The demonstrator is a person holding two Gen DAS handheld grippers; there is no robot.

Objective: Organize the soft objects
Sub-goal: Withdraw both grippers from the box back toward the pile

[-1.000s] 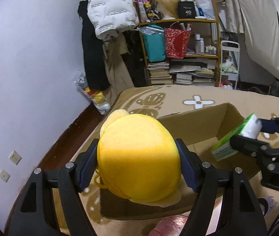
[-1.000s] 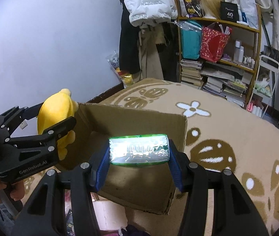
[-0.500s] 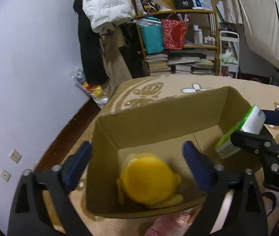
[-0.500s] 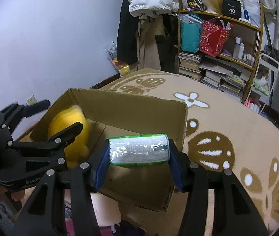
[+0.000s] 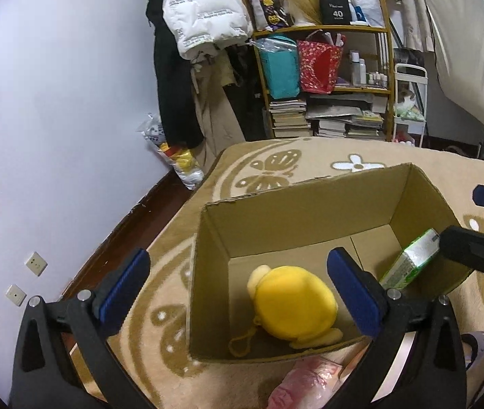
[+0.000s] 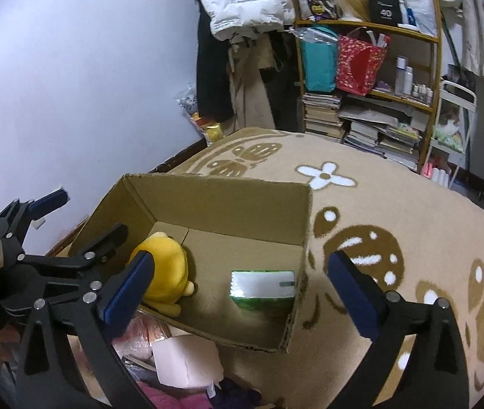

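Both grippers are released and hold nothing: I see my left gripper (image 5: pixel 238 286) spread wide above the cardboard box (image 5: pixel 296 211), and my right gripper (image 6: pixel 242 289) equally wide over its near right end. On the box floor the yellow plush toy (image 5: pixel 294 306) lies at the left end. The green tissue pack (image 6: pixel 262 288) rests at the right end, against the side wall, apart from the plush. The box sits on a tan patterned rug (image 6: pixel 395 204).

cardboard box (image 5: pixel 310 218): 1
yellow plush toy (image 5: pixel 294 301): 1 – in box
green tissue pack (image 6: pixel 262 288): 1 – in box
grippers: 2 – left gripper (image 5: pixel 238 286), right gripper (image 6: pixel 242 288)
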